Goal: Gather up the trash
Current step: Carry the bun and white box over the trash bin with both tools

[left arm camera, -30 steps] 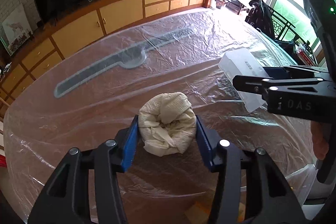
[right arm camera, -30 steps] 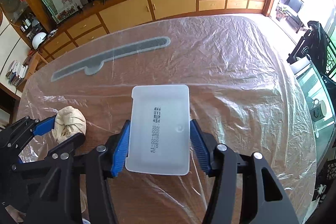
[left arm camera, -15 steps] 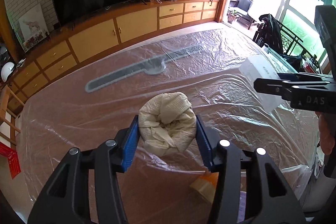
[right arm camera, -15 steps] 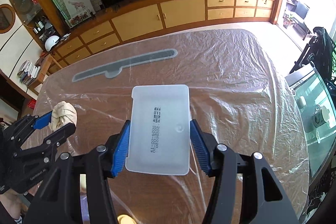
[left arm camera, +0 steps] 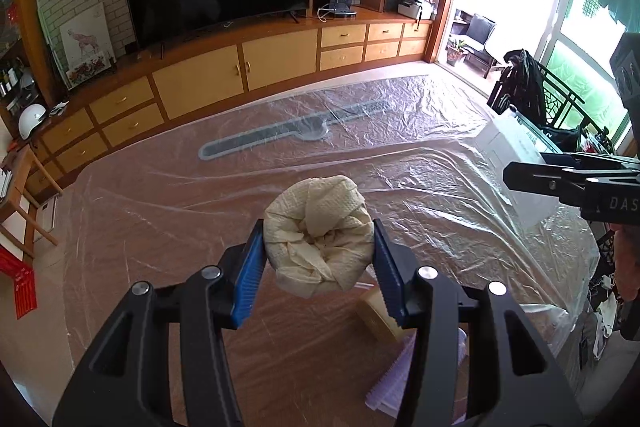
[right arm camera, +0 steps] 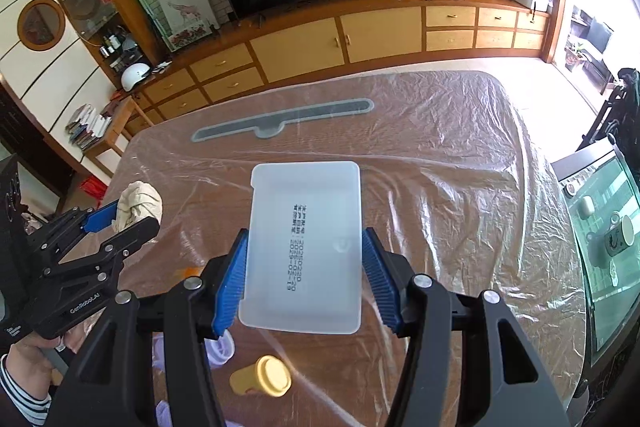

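While left gripper jaws clamp crumpled paper, right gripper jaws grip plastic container

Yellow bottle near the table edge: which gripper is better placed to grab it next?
Neither is free. Left gripper clamps the crumpled paper towel; right gripper clamps the plastic container. The yellow bottle lies under the right.

A white plastic tray was clamped by the right gripper above the table; the left gripper, left of the tray, apparently pinched a crumpled cloth.

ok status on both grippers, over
Left gripper shut on crumpled paper wad. Right gripper shut on white plastic tray. Both held above table. Nothing blocking.
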{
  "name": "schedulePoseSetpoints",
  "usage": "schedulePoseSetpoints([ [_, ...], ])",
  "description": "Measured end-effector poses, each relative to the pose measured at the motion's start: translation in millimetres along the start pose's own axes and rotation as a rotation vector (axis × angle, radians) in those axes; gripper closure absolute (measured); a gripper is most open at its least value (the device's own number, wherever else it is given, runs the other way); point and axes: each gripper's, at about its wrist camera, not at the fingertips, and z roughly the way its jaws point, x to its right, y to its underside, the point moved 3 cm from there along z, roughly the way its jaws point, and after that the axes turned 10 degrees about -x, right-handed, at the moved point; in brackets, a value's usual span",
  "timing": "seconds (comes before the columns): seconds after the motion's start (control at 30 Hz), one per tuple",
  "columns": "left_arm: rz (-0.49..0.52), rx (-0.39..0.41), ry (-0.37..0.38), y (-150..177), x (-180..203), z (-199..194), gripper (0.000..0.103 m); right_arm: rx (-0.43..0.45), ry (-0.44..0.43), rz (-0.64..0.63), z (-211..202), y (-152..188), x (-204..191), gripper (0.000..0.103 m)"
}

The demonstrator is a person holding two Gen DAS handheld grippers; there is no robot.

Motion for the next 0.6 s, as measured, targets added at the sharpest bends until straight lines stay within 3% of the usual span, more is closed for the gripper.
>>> schedulePoseSetpoints([
  [0.6,-0.036,0.047,-0.037,46.0,8.8,-48.6,0.051,0.025,-0.068,-0.085,-39.4,46.5,-23.1,0.049],
])
